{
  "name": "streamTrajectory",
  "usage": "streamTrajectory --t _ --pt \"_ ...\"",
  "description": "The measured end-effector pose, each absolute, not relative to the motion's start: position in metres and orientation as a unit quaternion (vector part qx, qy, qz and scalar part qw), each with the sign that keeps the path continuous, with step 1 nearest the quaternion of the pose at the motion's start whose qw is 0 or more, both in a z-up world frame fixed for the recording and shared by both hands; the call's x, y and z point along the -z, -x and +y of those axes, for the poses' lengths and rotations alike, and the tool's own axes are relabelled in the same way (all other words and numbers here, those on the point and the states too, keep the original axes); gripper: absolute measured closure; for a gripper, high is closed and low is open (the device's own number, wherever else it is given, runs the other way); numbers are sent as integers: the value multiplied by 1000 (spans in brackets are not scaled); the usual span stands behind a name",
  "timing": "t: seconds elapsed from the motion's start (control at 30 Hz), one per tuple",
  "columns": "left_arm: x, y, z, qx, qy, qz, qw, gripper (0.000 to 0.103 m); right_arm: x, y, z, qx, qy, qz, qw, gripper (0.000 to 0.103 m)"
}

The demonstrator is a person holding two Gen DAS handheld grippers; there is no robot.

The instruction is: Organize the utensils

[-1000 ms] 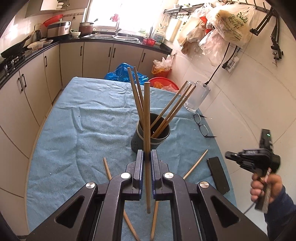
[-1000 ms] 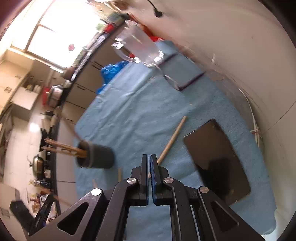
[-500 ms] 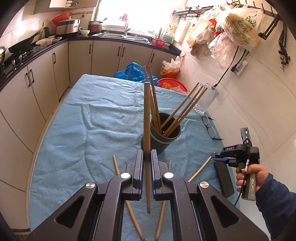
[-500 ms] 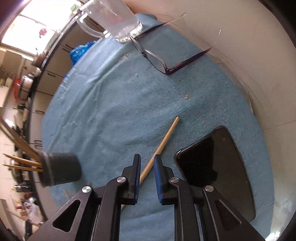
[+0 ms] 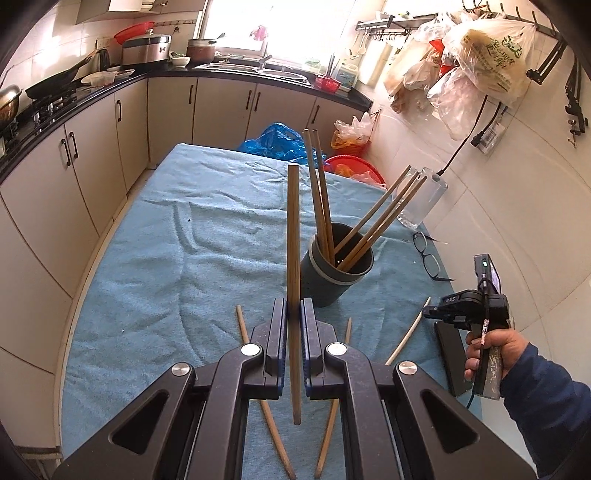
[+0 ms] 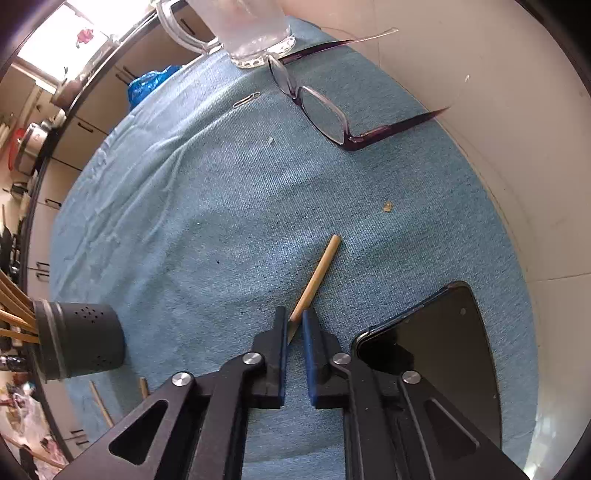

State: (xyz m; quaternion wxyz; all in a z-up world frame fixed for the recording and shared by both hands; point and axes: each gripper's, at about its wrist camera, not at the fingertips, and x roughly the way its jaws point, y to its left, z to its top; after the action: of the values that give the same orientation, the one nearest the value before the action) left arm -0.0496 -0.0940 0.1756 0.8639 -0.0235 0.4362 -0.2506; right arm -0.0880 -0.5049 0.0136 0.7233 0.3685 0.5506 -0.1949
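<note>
In my left view the holder point(image 5: 334, 273) stands mid-frame on the cloth point(image 5: 166, 258), chopsticks point(image 5: 376, 218) inside it; glasses point(image 5: 428, 254) lie to its right, the phone point(image 5: 452, 362) at lower right.

1. Daylight floods in from the window point(image 5: 236, 33) at the far end, which is blown out to white.
2. Glare washes the wall point(image 5: 517, 221) and the plastic bags point(image 5: 487, 55).
3. Both fisheye views bend straight lines and go black at the corners.
4. The right wrist view is sharp on the blue cloth point(image 6: 221, 221); soft shadows fall under the gripper.
</note>
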Motion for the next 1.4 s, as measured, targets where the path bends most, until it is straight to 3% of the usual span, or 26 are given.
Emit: streamTrajectory --t 0.33,0.37,0.4,0.43,0.67,0.77,0.83,0.97,1.13,1.4 --pt "-181 44 -103 263 22 432 862 96 -41 109 -508 166 -408 515 736 99" --pt "-181 44 -104 264 23 432 862 96 -38 109 -511 167 -418 518 727 94" --pt "-180 44 -105 265 23 433 862 96 -36 106 -511 173 -418 522 723 77" --pt "-180 45 -105 265 23 433 861 96 -36 103 -510 179 -414 526 721 67" --pt "-178 47 -98 264 28 434 861 96 -15 91 -517 217 -400 555 696 69" --pt "-178 45 -93 259 33 434 862 96 -17 76 -510 224 -352 570 708 75" --pt "-177 44 -90 256 35 435 863 96 -18 63 -500 220 -314 583 716 90" --pt "-177 43 -87 254 37 434 863 96 -20 47 -477 208 -243 597 736 97" --pt "-179 41 -89 255 35 433 864 96 -30 64 -480 201 -278 557 756 97" --pt "-182 38 -95 262 34 428 864 96 -94 119 -478 152 -321 430 830 97"
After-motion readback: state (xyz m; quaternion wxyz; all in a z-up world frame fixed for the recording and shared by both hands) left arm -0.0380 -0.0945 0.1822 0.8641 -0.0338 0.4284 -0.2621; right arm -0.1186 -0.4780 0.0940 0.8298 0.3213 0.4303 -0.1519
